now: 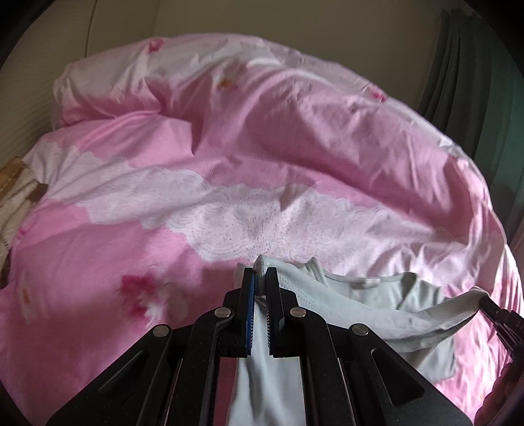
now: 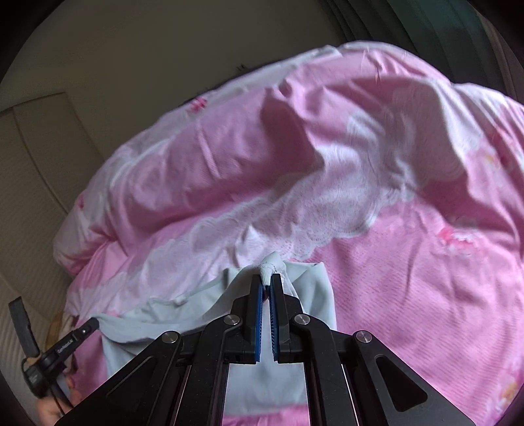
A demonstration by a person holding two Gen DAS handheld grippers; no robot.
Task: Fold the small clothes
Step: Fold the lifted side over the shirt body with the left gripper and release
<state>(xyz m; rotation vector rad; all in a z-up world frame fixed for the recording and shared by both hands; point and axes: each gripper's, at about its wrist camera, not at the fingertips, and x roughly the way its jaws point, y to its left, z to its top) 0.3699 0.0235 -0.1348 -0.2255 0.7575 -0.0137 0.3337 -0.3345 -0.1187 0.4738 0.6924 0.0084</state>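
Observation:
A small pale grey-blue garment (image 1: 363, 304) hangs stretched between my two grippers just above a pink bed quilt (image 1: 229, 157). My left gripper (image 1: 261, 273) is shut on one bunched corner of it. My right gripper (image 2: 266, 280) is shut on the other corner of the garment (image 2: 157, 314). The right gripper's tip (image 1: 488, 303) shows at the right edge of the left wrist view. The left gripper's tip (image 2: 91, 324) shows at the lower left of the right wrist view. The cloth sags between them and its lower part drapes under the fingers.
The pink quilt (image 2: 393, 262) with white lace print and flowers is rumpled into ridges behind the garment. A beige wall (image 1: 196, 16) lies beyond, a dark green curtain (image 1: 465, 82) at right, a brown checked cloth (image 1: 16, 183) at far left.

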